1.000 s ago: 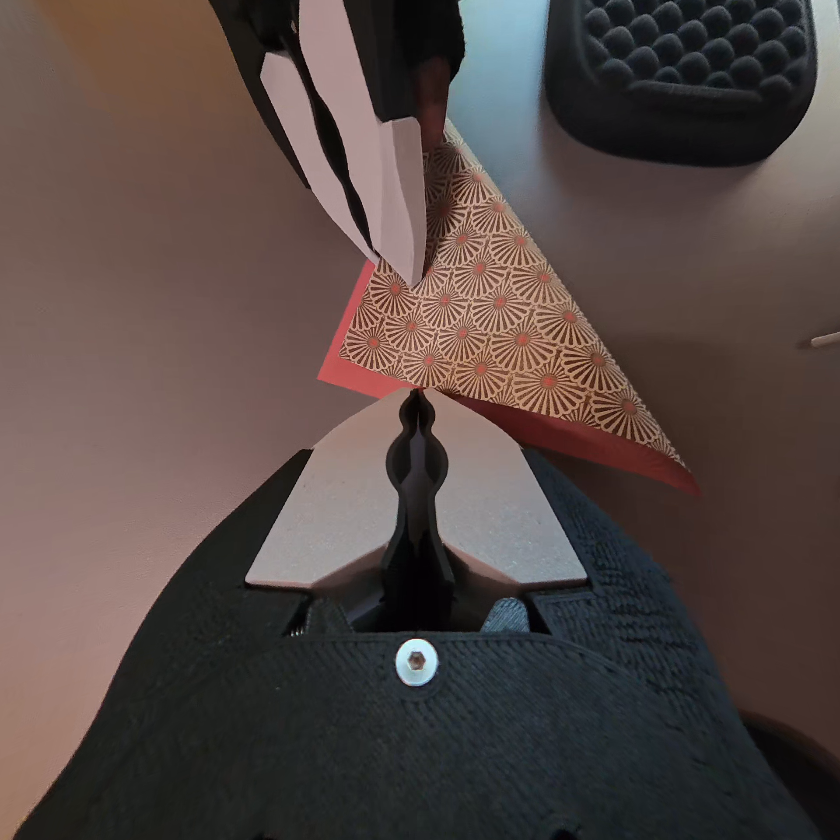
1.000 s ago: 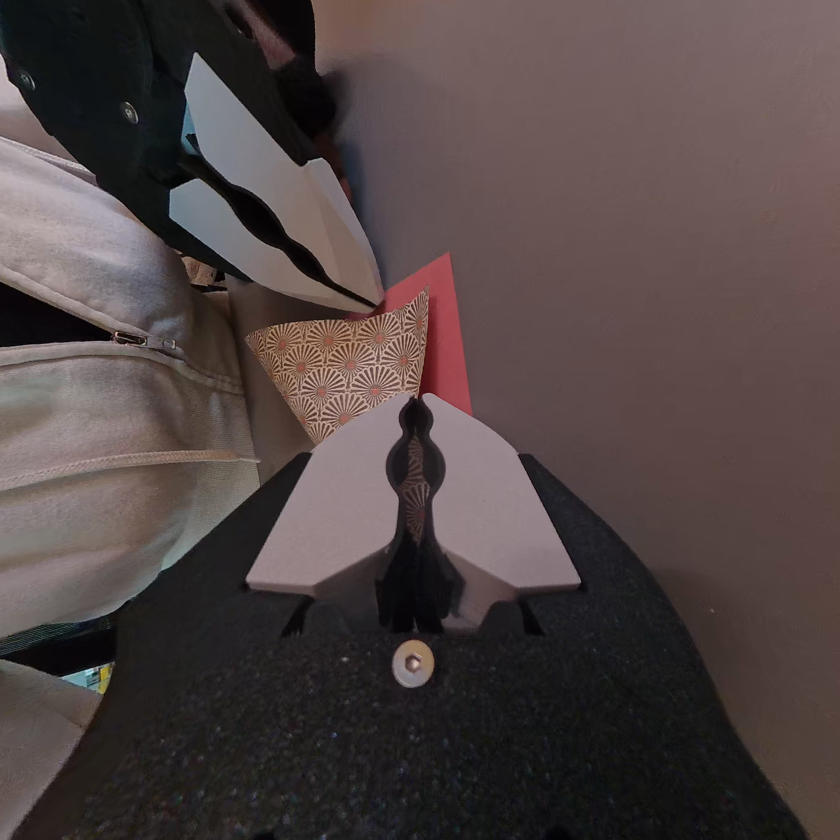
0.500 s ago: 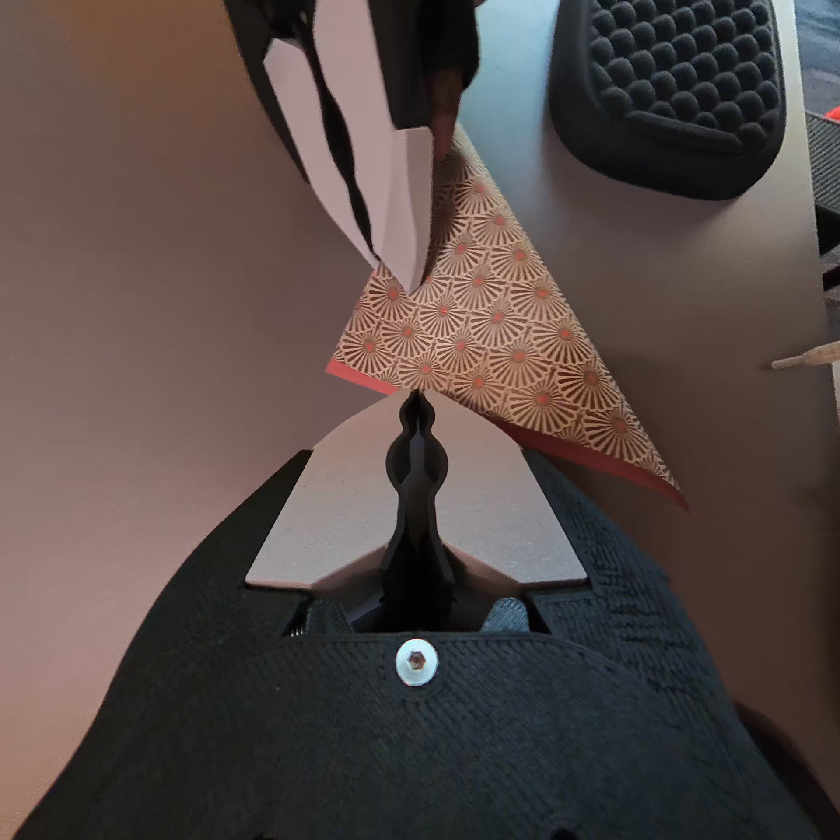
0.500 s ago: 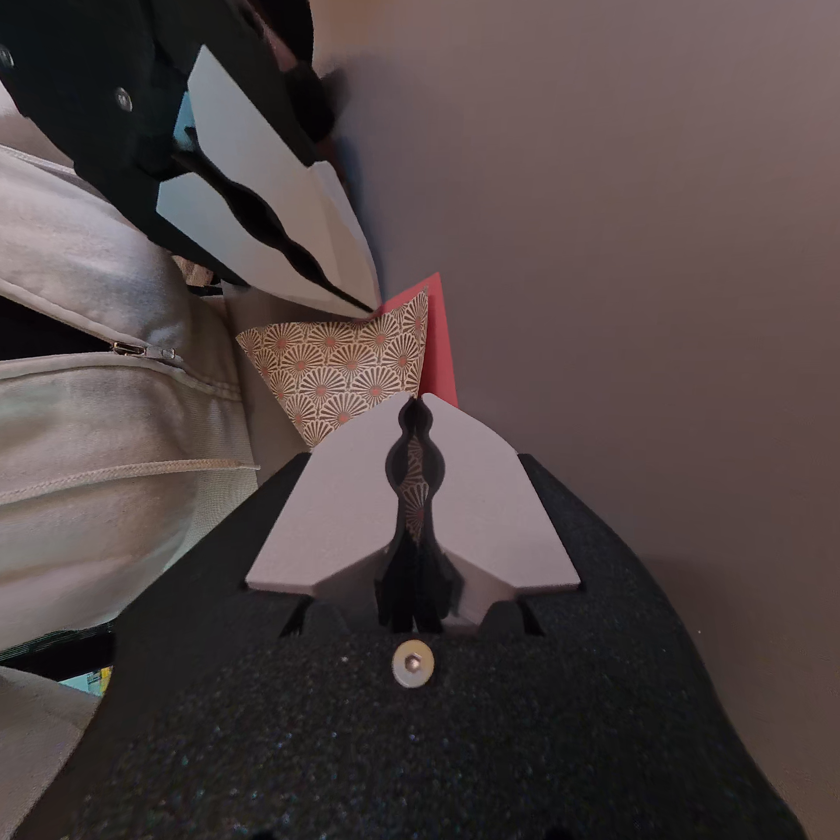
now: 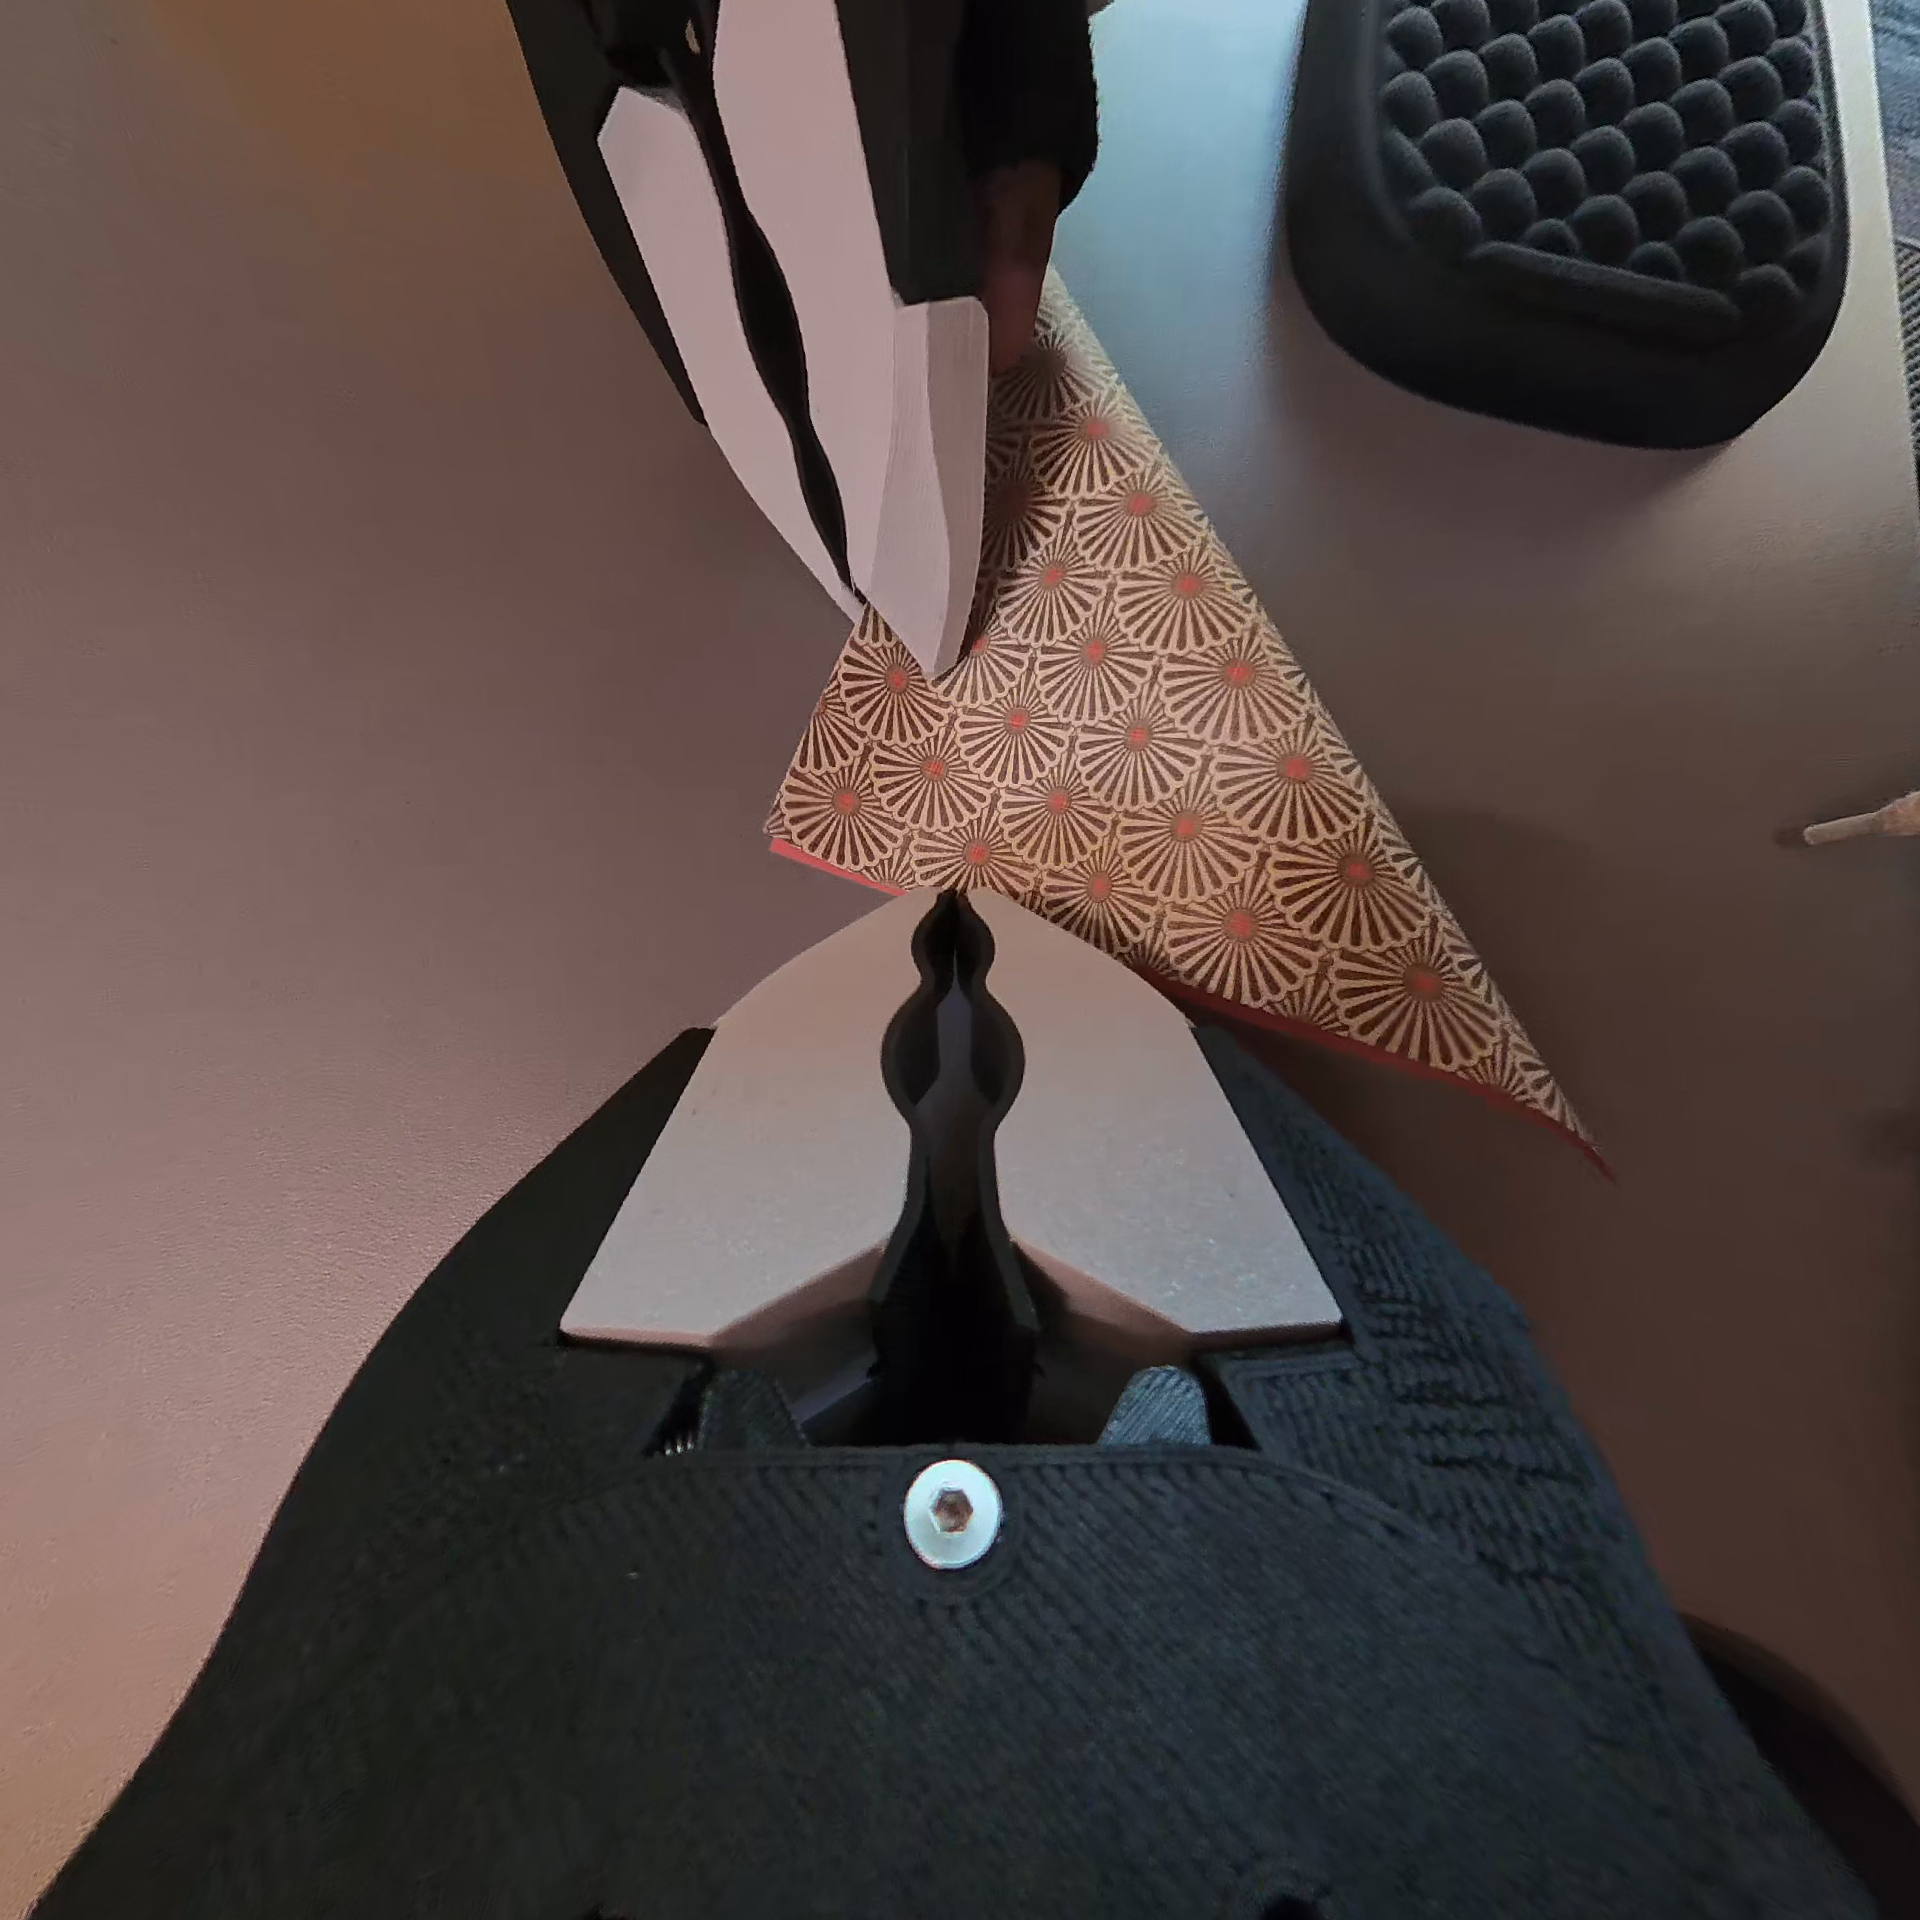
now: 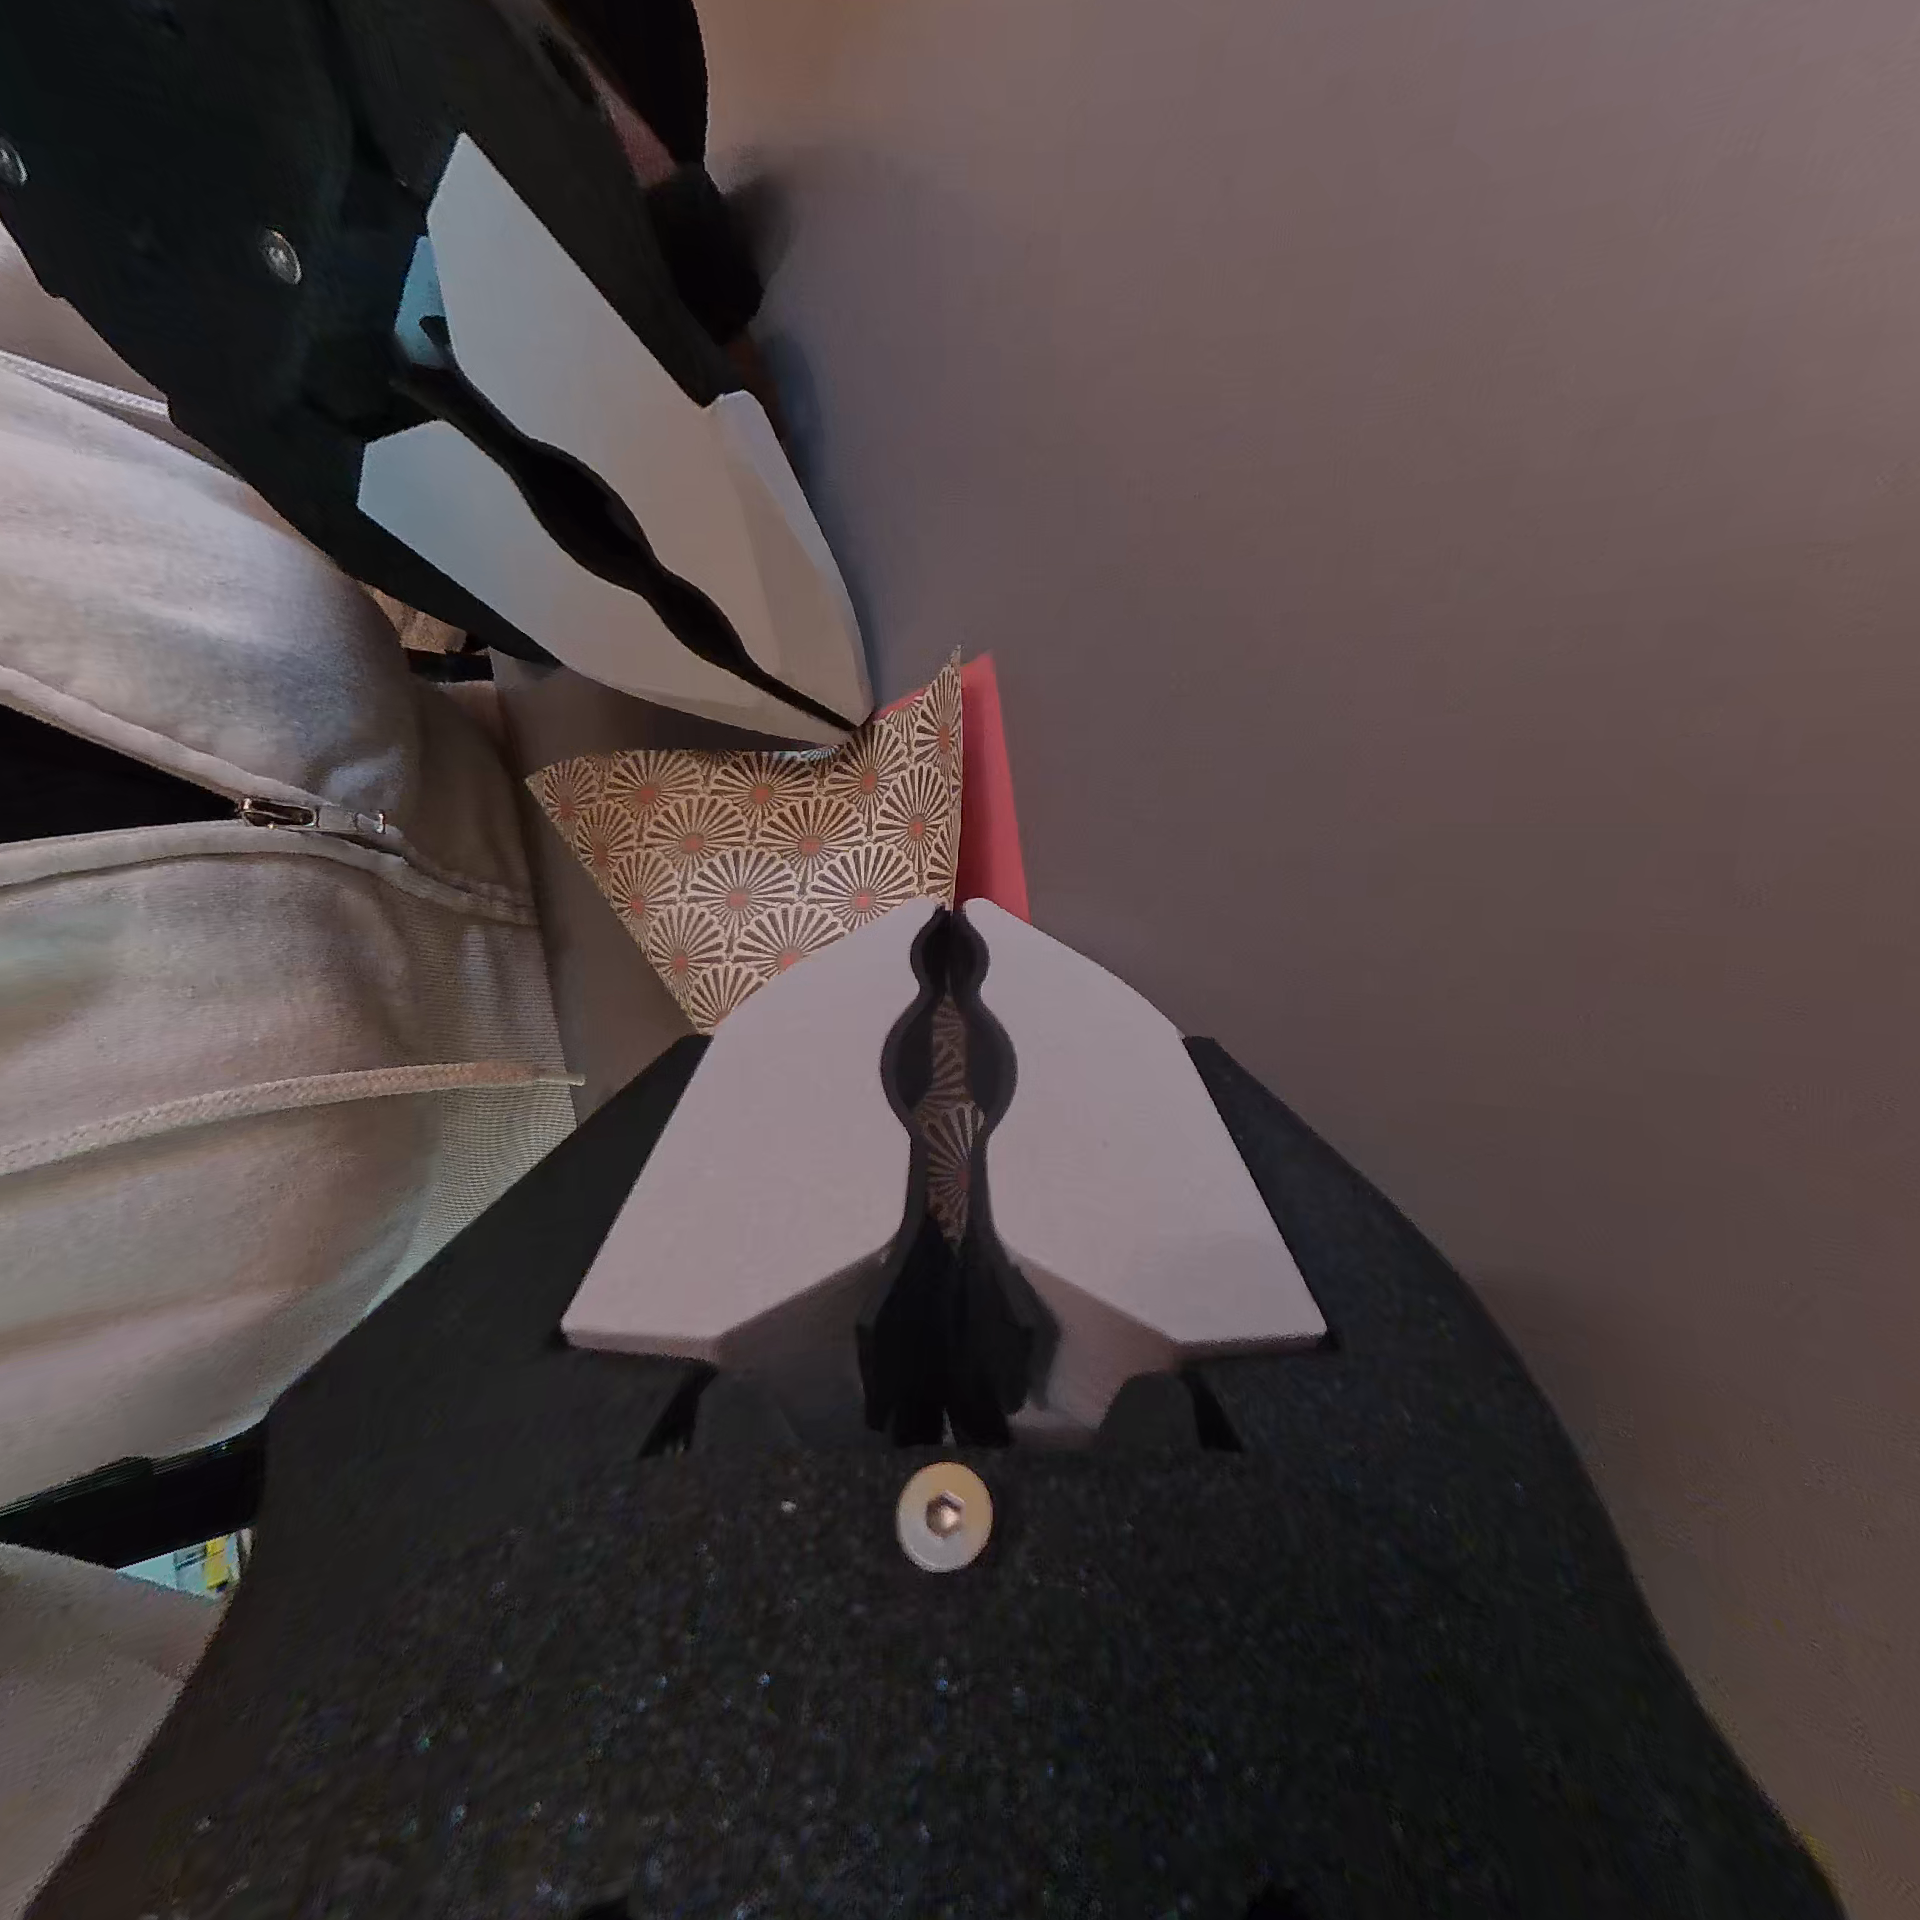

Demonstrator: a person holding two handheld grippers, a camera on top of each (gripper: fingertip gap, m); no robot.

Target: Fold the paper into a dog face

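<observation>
The paper [image 5: 1143, 748] is folded into a triangle, with a fan pattern outside and red inside, and it is held up over the table. My left gripper [image 5: 948, 899] is shut on its near edge, where a thin red rim shows. My right gripper [image 5: 914, 634] comes in from above and is shut on the paper's upper corner. In the right wrist view the right gripper [image 6: 951, 914] clamps the patterned paper [image 6: 769, 852], which shows between its fingers. There the left gripper [image 6: 857, 717] pinches the paper's top corner.
A black bumpy cushion [image 5: 1590, 208] lies on the grey-brown table [image 5: 312, 727] at the far right. A small pale stick [image 5: 1870, 826] lies at the right edge. A person's light jacket [image 6: 208, 935] fills the left of the right wrist view. The tips of one gripper are about 5 centimeters away from the tips of the other.
The patterned layer has slid over the red layer, so the red margin at the near corner has shrunk to a thin rim. Both grippers stay shut on the paper.
</observation>
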